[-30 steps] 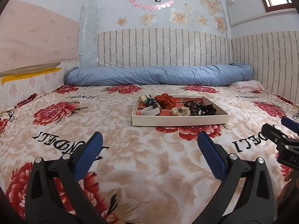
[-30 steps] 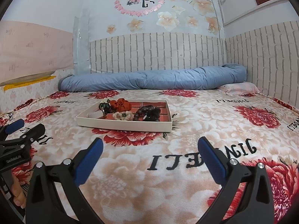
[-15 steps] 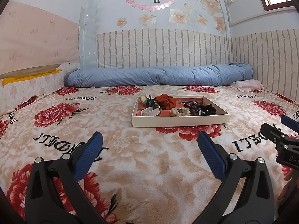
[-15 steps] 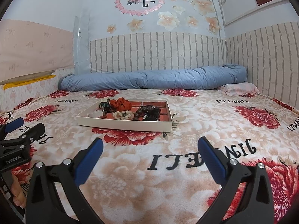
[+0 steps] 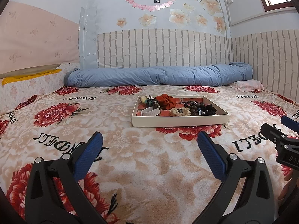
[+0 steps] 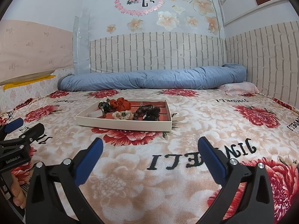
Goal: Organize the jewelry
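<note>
Lying on the bed's floral blanket [image 5: 115, 160], lettered "JINDELI", the cream tray [image 5: 179, 121] of jewelry sits ahead of the left tool [image 5: 149, 149], long side across the view; that tool gapes wide, unchanged from a second ago. Beside the tray's right, the other tool's body reads "DAS".

From the right wrist, the tray [image 6: 123, 124] lies ahead-left, skewed; the right tool [image 6: 150, 152] gapes wide, empty. The left tool [image 6: 14, 124] reads "GenRoboLAI".
</note>
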Demonstrator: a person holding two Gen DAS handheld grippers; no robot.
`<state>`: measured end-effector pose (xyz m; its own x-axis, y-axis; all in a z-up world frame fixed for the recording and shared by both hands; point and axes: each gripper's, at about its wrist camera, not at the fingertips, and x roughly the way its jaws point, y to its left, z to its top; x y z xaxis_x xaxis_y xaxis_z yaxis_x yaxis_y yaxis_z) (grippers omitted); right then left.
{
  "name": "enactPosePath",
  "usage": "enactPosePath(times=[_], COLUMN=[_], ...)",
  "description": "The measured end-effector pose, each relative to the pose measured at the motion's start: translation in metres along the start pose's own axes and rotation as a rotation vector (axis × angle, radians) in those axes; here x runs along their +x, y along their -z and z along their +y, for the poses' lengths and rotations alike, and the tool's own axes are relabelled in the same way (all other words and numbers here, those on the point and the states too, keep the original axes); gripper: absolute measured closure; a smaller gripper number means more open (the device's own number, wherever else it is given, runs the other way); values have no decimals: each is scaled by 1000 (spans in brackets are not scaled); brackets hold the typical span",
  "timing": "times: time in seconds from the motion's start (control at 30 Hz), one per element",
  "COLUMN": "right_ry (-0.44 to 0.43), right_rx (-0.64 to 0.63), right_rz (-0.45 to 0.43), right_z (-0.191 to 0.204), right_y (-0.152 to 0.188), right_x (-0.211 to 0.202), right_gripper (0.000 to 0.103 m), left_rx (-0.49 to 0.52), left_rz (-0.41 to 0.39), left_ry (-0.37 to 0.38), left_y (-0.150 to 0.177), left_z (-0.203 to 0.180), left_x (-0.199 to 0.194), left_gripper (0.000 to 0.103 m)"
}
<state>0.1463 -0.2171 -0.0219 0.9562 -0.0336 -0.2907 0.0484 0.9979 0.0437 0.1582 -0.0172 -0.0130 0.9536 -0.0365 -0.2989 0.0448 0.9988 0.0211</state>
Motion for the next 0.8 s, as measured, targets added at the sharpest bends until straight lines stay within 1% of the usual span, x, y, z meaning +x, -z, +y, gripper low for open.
enactPosePath(times=[0.8], right_ry=[1], right_rx=[0], right_rz=[-2], right_z=[-1], right_y=[0], right_x=[1], right_gripper=[4], left_rx=[-4], left_rz=[3], left_ry=[-5], left_y=[-2], left_z=[0], left_x=[0], left_gripper=[5])
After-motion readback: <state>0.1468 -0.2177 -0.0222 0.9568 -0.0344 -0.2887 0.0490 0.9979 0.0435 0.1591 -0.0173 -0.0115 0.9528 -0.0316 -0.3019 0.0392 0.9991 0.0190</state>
